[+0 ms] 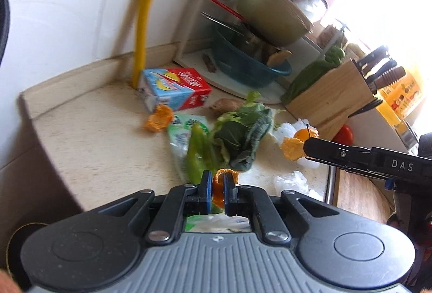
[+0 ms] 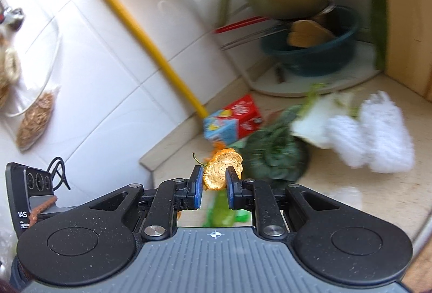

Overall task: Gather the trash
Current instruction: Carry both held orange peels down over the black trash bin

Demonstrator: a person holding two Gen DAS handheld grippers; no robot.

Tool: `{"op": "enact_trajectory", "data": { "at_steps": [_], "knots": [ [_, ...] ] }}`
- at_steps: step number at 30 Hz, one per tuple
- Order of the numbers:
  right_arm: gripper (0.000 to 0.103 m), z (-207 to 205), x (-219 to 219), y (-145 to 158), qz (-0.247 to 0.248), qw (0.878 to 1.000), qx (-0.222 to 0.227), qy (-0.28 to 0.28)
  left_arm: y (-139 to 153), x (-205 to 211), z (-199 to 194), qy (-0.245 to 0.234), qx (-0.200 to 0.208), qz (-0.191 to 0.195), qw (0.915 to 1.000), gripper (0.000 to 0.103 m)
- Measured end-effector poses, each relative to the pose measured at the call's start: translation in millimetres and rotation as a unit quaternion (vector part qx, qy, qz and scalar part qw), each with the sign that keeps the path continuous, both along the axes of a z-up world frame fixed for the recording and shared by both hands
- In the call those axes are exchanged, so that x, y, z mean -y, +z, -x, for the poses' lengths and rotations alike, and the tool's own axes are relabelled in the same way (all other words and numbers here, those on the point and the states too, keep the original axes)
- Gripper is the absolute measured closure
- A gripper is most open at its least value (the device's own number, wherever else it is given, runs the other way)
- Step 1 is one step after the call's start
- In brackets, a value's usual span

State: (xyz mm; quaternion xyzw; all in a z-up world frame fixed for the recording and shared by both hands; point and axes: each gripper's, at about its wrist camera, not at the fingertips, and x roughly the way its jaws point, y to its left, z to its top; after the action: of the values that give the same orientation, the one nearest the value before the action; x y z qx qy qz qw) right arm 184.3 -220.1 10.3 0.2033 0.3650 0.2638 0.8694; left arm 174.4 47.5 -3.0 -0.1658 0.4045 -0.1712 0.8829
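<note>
Left gripper point(image 1: 218, 191) clamped on a curled orange peel strip point(image 1: 219, 188) between its blue pads; right gripper point(image 2: 213, 186) clamped on a cupped, pitted orange peel point(image 2: 222, 168); beyond, limp leafy greens point(image 1: 243, 136), a third peel point(image 1: 158, 118) touching the glossy juice carton point(image 1: 174, 89), beige countertop point(image 1: 102, 142).

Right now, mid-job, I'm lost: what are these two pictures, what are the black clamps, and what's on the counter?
Each picture comes from a camera on a hand-held two-finger gripper, looking along its fingers. In the left view, the left gripper pinches an orange peel. The right gripper pinches another peel; it also shows from the side in the left view. On the counter lie a juice carton, leafy greens, a third peel piece and crumpled plastic.
</note>
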Motion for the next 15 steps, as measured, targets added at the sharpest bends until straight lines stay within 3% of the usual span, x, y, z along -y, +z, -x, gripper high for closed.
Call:
{"op": "enact_trajectory", "data": {
  "at_steps": [15],
  "knots": [
    [0.08, 15.2, -103.6, 13.1, -0.004, 0.993, 0.011, 0.113, 11.5, -76.6, 60.8, 0.087, 0.013, -0.005, 0.9961, 0.096]
  ]
}}
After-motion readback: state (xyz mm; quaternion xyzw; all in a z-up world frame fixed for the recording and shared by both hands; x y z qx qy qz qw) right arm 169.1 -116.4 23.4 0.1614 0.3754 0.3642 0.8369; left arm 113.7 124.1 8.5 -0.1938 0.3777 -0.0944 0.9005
